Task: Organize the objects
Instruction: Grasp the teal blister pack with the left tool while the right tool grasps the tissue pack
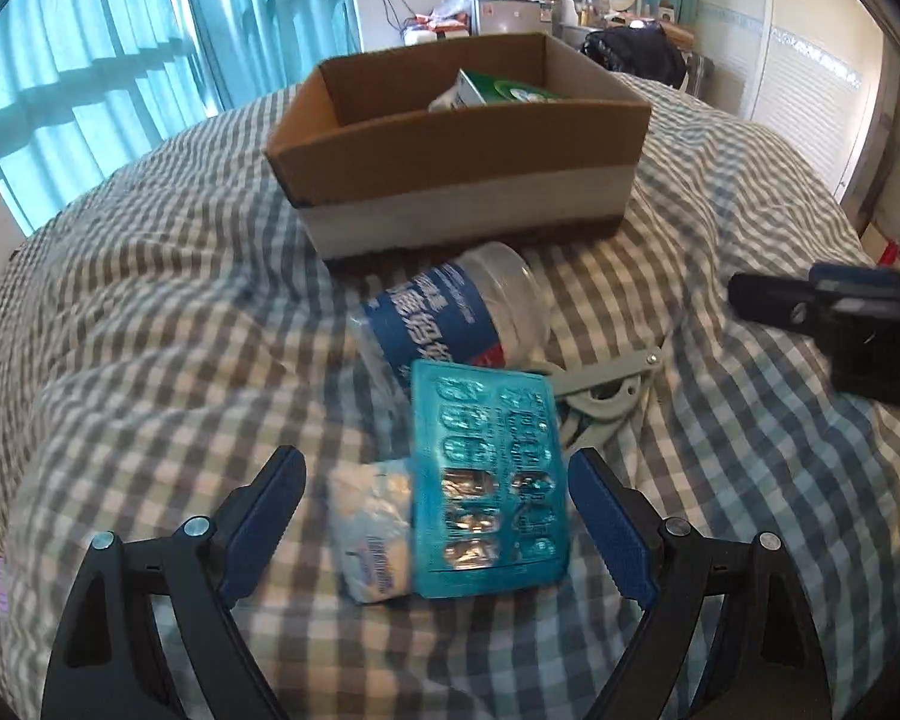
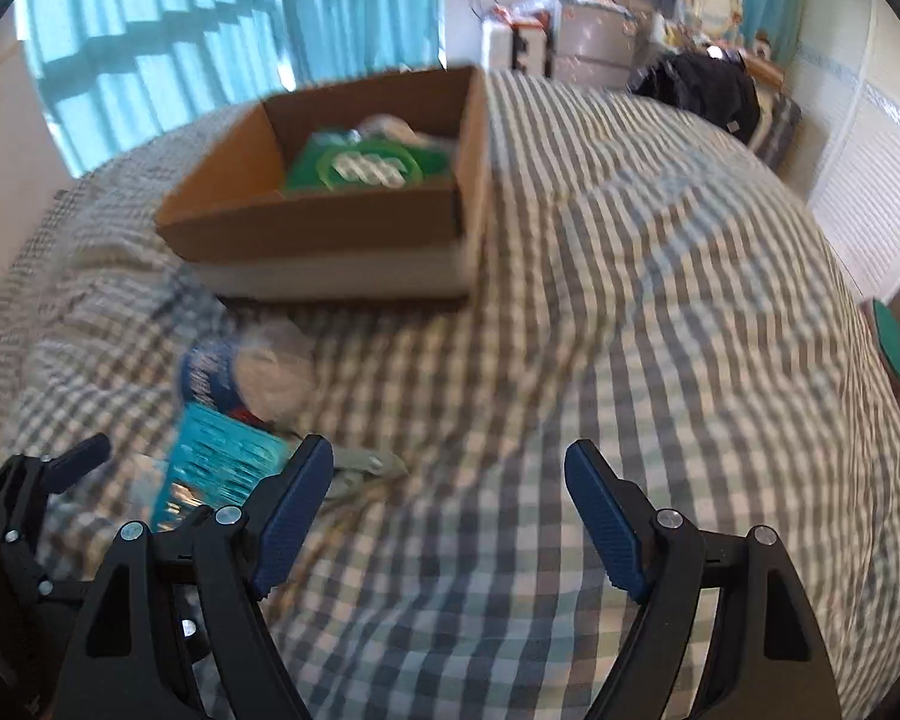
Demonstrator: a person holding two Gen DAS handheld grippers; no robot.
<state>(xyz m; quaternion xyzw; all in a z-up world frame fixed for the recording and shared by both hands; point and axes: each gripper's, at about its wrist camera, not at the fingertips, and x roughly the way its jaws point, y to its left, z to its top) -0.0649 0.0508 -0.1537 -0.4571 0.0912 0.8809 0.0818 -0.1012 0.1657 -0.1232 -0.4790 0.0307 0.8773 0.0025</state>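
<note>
An open cardboard box (image 1: pixel 450 150) stands on the checked bed and holds a green packet (image 1: pixel 510 90). In front of it lie a clear bottle with a blue label (image 1: pixel 450 318), a teal blister pack (image 1: pixel 489 480), a white tissue packet (image 1: pixel 369 534) and a grey clip (image 1: pixel 600 390). My left gripper (image 1: pixel 435 516) is open, its fingers either side of the blister pack and tissue packet. My right gripper (image 2: pixel 450 510) is open and empty above bare bedding, right of the pile; it shows at the right edge of the left wrist view (image 1: pixel 810 312). The box (image 2: pixel 330 228) and blister pack (image 2: pixel 216 468) show blurred there.
Checked bedding (image 2: pixel 660 300) covers the whole bed, rumpled in folds. Teal curtains (image 1: pixel 120 48) hang behind on the left. A cluttered dresser (image 1: pixel 510 6) and a dark bag (image 1: pixel 636 54) sit beyond the bed. White closet doors (image 2: pixel 870 192) stand on the right.
</note>
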